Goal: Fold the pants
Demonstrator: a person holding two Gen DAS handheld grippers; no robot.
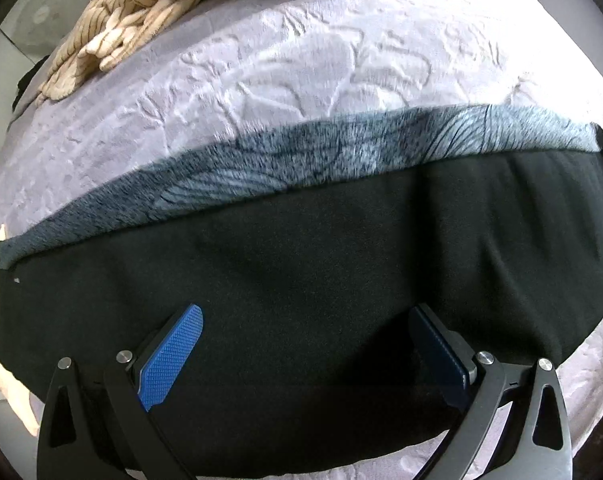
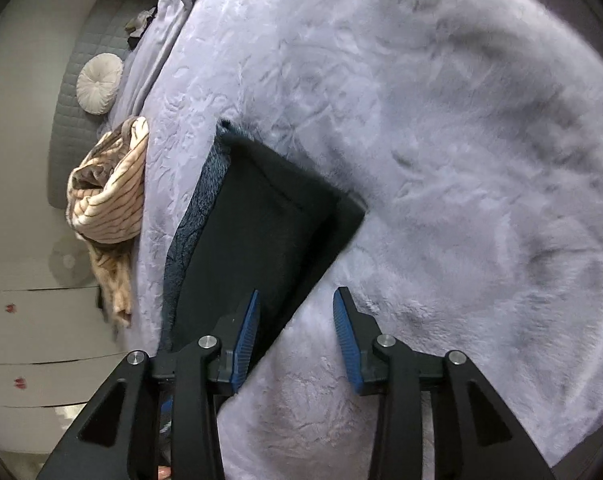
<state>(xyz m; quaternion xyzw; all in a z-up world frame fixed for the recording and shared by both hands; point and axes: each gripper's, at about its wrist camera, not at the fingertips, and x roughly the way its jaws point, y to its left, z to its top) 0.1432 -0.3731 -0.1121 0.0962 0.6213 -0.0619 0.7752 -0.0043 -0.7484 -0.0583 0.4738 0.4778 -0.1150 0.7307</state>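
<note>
A: Right under the left claw (image 1: pixel 307 344), what is lying there?

B: The black fleece-lined pants (image 1: pixel 301 280), already folded into a long dark slab on the bed. The left claw is hanging over them with its blue pads spread wide and holding nothing, probably because the fold is being checked rather than pulled.

A: And the right claw (image 2: pixel 297 334)?

B: It is also gaping, empty, straddling the near edge of the pants where they are meeting the lilac plush bedspread (image 2: pixel 461 160).

A: Why is grey fuzz showing along the far side?

B: The lining is peeking out where the layers are sitting slightly offset. Beyond that, a cream striped blanket (image 1: pixel 141 28) is bunching at the bed's far edge.
</note>
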